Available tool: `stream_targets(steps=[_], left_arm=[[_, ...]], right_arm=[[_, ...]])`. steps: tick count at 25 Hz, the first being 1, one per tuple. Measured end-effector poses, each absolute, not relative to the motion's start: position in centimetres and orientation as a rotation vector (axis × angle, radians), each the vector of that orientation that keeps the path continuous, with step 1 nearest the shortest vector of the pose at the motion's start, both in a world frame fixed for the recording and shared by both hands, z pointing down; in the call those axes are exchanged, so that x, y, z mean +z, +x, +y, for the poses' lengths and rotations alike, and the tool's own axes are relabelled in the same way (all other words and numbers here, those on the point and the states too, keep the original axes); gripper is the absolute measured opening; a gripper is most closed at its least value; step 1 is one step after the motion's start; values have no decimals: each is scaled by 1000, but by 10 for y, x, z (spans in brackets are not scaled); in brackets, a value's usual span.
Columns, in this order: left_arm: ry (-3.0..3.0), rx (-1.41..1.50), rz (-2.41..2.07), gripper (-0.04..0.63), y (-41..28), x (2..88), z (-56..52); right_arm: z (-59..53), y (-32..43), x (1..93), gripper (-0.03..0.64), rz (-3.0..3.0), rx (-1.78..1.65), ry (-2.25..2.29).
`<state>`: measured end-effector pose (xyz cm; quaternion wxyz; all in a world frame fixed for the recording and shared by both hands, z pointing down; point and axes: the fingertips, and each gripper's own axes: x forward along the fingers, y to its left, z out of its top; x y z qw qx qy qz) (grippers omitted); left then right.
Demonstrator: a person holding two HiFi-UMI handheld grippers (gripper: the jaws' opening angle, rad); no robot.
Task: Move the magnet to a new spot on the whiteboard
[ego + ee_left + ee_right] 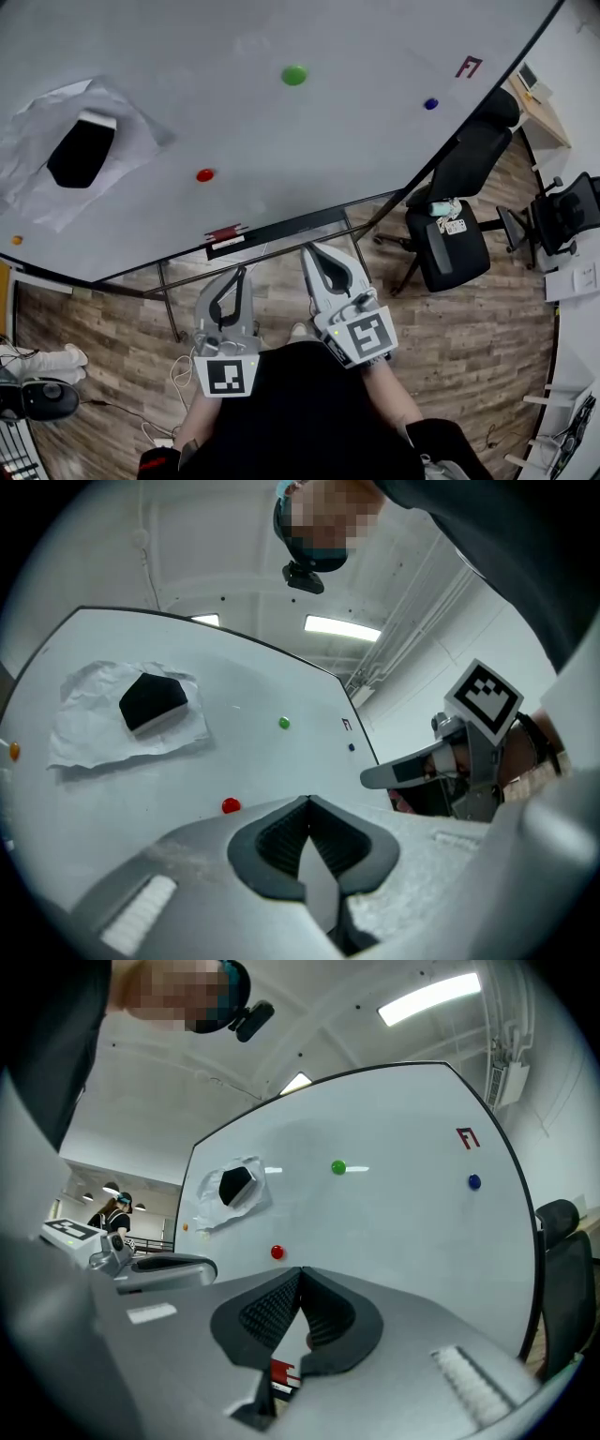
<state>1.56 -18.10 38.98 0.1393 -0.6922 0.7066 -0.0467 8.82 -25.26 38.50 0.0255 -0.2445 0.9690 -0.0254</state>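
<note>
Head view, red magnet apart, beyond right claw

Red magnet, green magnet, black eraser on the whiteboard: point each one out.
red magnet [204, 175]: head view, centre of its cap.
green magnet [294, 75]: head view, centre of its cap.
black eraser [82, 150]: head view, middle of its dark face.

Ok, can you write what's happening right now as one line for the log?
left gripper: shut, empty | right gripper: shut, empty | red magnet, green magnet, blue magnet: on whiteboard, none held
</note>
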Motion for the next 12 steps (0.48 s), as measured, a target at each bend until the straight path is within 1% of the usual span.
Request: stream_targets(steps=[12], left_arm=[[-1827,-178,2216,2,38,398,-164]], right_arm=[[-235,107,388,2,3052,-54,-518]])
